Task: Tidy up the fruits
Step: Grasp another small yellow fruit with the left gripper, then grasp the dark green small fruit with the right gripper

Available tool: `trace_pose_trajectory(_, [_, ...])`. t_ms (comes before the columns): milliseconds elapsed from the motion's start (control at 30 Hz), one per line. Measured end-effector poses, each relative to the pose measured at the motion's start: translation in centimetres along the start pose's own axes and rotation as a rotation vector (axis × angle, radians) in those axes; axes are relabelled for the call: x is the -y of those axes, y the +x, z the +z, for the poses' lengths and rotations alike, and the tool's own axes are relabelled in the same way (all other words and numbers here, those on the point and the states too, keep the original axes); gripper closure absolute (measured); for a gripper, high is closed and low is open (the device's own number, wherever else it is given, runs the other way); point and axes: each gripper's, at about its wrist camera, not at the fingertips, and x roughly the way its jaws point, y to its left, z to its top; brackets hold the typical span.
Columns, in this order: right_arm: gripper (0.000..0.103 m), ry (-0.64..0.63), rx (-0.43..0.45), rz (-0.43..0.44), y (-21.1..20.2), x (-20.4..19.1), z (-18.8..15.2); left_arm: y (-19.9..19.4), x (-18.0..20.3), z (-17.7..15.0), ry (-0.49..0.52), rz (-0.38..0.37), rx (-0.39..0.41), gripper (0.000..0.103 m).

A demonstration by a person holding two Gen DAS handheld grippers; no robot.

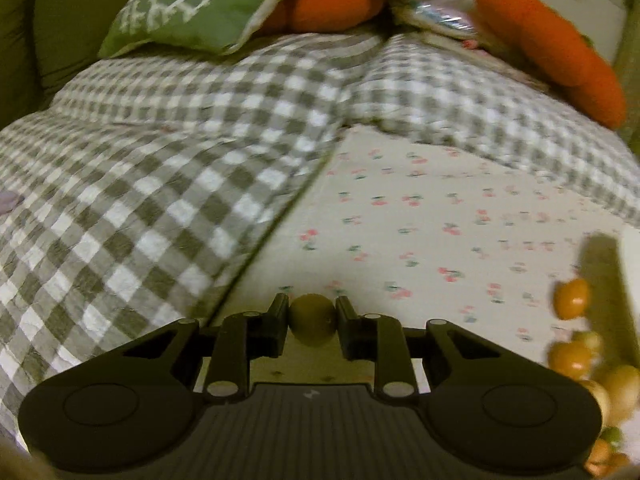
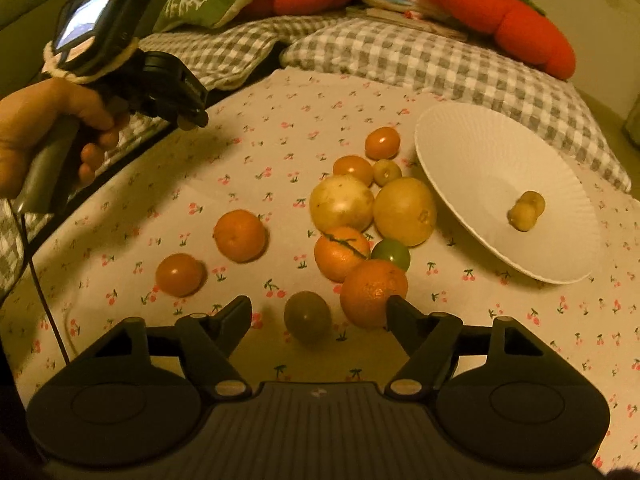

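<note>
On the bed, over a sheet (image 2: 280, 128) printed with small cherries, loose fruit lies in a cluster near the middle: two large pale yellow fruits (image 2: 341, 202) touching side by side, several oranges (image 2: 239, 235) and smaller orange fruits (image 2: 382, 143) around them, and a green fruit (image 2: 391, 255) tucked between one orange and a yellow one. A white fluted plate (image 2: 472, 152) sits tilted toward the right edge of the bed, just beside the cluster, with one small knobbly yellow piece (image 2: 526, 210) inside it. The right gripper (image 2: 319, 307) hovers low over the near side of the sheet with its jaws spread wide and holding nothing; a dark olive fruit (image 2: 307, 317) lies on the sheet between them, and the right jaw's tip overlaps the nearest orange (image 2: 370, 292). The left gripper (image 1: 312, 312) is raised above the sheet's left side, its jaws closed onto a small round olive-green fruit (image 1: 312, 319), pinched on both sides. In the right wrist view a bare hand (image 2: 36, 128) grips that tool's handle, with a small lit screen (image 2: 80, 20) mounted on top; nothing on it is readable. A grey-and-white checked quilt (image 1: 160, 152) is bunched along the far and left edges of the bed, with a green patterned cushion (image 1: 192, 4) and orange plush toys (image 2: 516, 16) behind it. No brand, label or legible writing shows anywhere.
</note>
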Motion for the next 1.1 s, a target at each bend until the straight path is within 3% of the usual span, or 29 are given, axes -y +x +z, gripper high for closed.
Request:
trace_pose_trajectory(33, [0.032, 0.005, 0.002, 0.002, 0.0, 0.0, 0.0, -0.4, 0.4, 0.0, 0.008, -0.016, 0.005, 0.090])
trace_pose_trajectory(167, [0.055, -0.006, 0.032, 0.033, -0.9, -0.2, 0.1, -2.5, 2.0, -0.3, 0.052, -0.073, 0.028, 0.090])
trace_pose_trajectory(233, [0.057, -0.016, 0.032, 0.059, -1.2, -0.4, 0.2, -3.9, 3.1, -0.7, 0.087, -0.106, 0.049, 0.090])
trace_pose_trajectory(367, [0.057, -0.032, -0.017, 0.031, 0.0, -0.8, -0.3, -6.6, 5.0, -1.9, 0.158, -0.166, 0.092, 0.090])
trace_pose_trajectory(567, [0.058, -0.032, 0.009, 0.018, 0.6, -1.1, -0.5, -8.4, 6.9, -3.0, 0.217, -0.234, 0.115, 0.090])
trace_pose_trajectory(733, [0.065, -0.082, -0.015, -0.032, 2.3, -1.9, -1.3, -8.8, 7.8, -3.8, 0.260, -0.246, 0.126, 0.089])
trace_pose_trajectory(800, [0.078, -0.075, -0.006, -0.022, 1.9, -1.8, -1.1, -8.8, 7.9, -3.8, 0.267, -0.246, 0.130, 0.089])
trace_pose_trajectory(1100, [0.078, -0.055, 0.017, 0.028, 0.8, -1.7, -0.2, -9.3, 7.9, -4.0, 0.278, -0.248, 0.138, 0.090])
